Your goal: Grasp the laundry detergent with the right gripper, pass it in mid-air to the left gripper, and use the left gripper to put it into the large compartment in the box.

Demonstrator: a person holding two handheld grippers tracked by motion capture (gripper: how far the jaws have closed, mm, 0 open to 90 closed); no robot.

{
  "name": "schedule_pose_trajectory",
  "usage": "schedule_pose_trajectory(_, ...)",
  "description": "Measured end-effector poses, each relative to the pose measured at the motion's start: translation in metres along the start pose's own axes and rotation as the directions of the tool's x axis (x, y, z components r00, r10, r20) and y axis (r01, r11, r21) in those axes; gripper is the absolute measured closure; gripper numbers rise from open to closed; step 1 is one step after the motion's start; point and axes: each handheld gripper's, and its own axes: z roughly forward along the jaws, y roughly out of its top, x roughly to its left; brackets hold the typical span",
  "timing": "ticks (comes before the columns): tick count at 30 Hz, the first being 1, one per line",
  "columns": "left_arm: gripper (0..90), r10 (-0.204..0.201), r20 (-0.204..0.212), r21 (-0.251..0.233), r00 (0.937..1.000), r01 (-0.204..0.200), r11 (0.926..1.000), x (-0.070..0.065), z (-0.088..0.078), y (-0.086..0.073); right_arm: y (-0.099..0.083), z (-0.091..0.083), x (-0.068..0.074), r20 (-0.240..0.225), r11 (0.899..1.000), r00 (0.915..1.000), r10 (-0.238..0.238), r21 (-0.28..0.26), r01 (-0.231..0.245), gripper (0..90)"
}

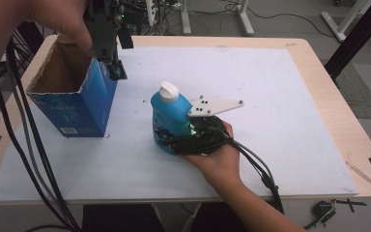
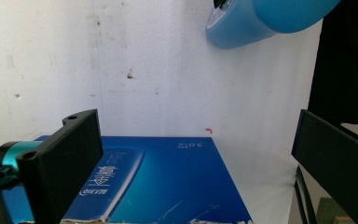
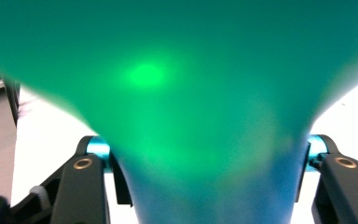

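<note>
A blue bottle (image 1: 170, 116) with a white cap (image 1: 169, 91) stands upright near the middle of the white mat (image 1: 280, 87). My right gripper (image 1: 166, 137) comes in from the near right and is shut on the bottle's lower body. In the right gripper view the bottle (image 3: 177, 93) looks green and blurred, and both jaws touch its sides. An open-topped blue cardboard box (image 1: 72, 113) stands at the left. My left gripper (image 1: 115, 71) hangs pointing down over the box's far right corner. Its jaws stand wide apart (image 2: 195, 121) above the box's blue side (image 2: 168, 182), gripping nothing.
The mat lies on a wooden table (image 1: 338, 121). Black cables (image 1: 24, 145) trail down the left side past the box, and another bundle (image 1: 261, 169) runs back from my right gripper. A bottle (image 2: 261, 18) shows at the top of the left gripper view.
</note>
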Motion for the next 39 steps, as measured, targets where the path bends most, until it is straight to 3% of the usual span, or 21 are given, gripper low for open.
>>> schedule_pose_trajectory(10, 1.7, -0.004, 0.001, -0.003, 1.0000, 0.004, 1.0000, 0.000, 0.002, -0.002, -0.001, 0.000, 0.003, 0.026, 0.999, 0.9987, -0.042, -0.020, 0.043, 44.3)
schedule_pose_trajectory(19, 1.7, 0.000, 0.000, -0.015, 1.0000, 0.000, 0.9999, -0.003, 0.000, 0.001, 0.001, -0.001, 0.000, 0.019, 0.999, 0.9987, -0.047, -0.016, 0.048, 45.5)
schedule_pose_trajectory(23, 1.7, 0.007, -0.003, -0.006, 1.0000, -0.007, 1.0000, -0.006, -0.001, 0.002, 0.004, -0.005, -0.005, -0.005, 0.999, 0.9990, -0.044, 0.004, 0.044, 45.5)
schedule_pose_trajectory(31, 1.7, 0.019, 0.002, -0.001, 0.9998, -0.019, 0.9998, -0.013, -0.001, 0.007, 0.013, -0.015, -0.014, -0.049, 0.996, 0.9953, -0.083, 0.023, 0.085, 45.5)
schedule_pose_trajectory(39, 1.7, 0.047, -0.008, 0.007, 0.9989, -0.047, 0.9989, -0.025, -0.002, 0.017, 0.029, -0.025, -0.023, -0.141, 0.990, 0.9805, -0.136, 0.011, 0.139, 45.5)
